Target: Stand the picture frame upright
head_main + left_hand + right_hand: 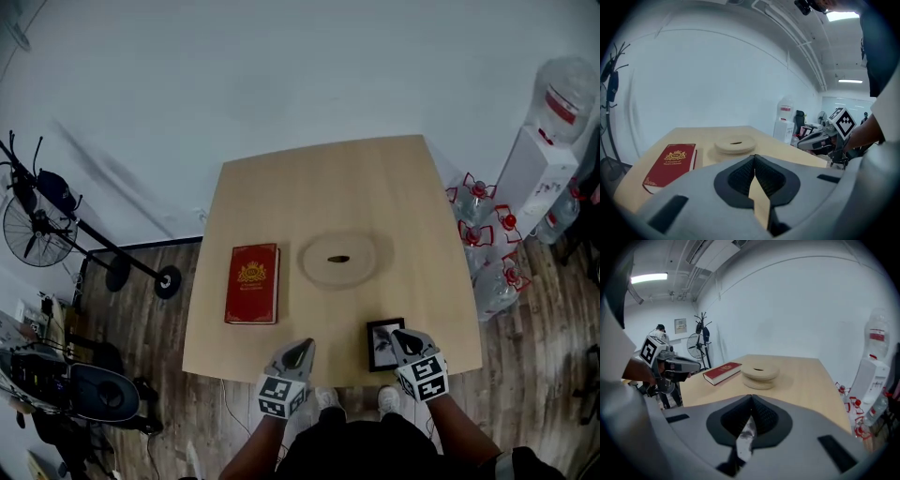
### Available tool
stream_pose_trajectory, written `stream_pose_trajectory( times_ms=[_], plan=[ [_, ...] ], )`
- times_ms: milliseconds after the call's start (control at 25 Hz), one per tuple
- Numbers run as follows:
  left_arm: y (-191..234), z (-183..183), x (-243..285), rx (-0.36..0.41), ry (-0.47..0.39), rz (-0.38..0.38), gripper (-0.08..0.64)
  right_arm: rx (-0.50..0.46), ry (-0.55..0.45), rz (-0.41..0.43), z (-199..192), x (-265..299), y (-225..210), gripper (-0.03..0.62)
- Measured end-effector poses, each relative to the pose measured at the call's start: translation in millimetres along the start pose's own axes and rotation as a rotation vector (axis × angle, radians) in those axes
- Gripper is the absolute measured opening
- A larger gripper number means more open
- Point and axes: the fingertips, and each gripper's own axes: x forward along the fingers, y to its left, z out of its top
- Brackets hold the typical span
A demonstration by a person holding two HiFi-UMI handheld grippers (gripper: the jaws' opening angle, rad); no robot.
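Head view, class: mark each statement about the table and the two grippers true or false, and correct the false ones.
1. The picture frame lies flat near the front edge of the wooden table. True.
2. The red book lies closed, to the left of the round wooden disc. True.
3. The left gripper has its jaws wide open. False: its jaws are together, with nothing between them.
4. The right gripper holds the frame up off the table. False: its jaws are shut on nothing, above the frame's right side, and the frame lies flat.
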Motion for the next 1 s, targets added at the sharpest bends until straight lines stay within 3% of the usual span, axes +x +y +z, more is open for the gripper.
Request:
stream_pose_trajectory(
  times_ms=[200, 440, 720, 1000],
  plan=[
    [-2.0, -12.2, 6.1, -0.028, 0.011, -0.043, 0.003, 0.094, 0.121, -0.107, -43.2, 1.7, -15.7, 0.011],
    [2.0, -16.6, 7.5, -0.04, 0.014, -0.075, 0.003, 0.196, 0.226, -0.157, -84.6, 7.3, -26.9, 0.031],
    [9.7, -12.8, 11.5, -0.045, -0.003, -0.086, 0.003, 0.268, 0.319, -0.143, -117.6, 22.8, -34.4, 0.134],
    [13.4, -17.6, 12.9, -0.062, 0.008, -0.104, 0.003, 0.335, 0.37, -0.15, -134.6, 34.6, -37.8, 0.147]
  ],
)
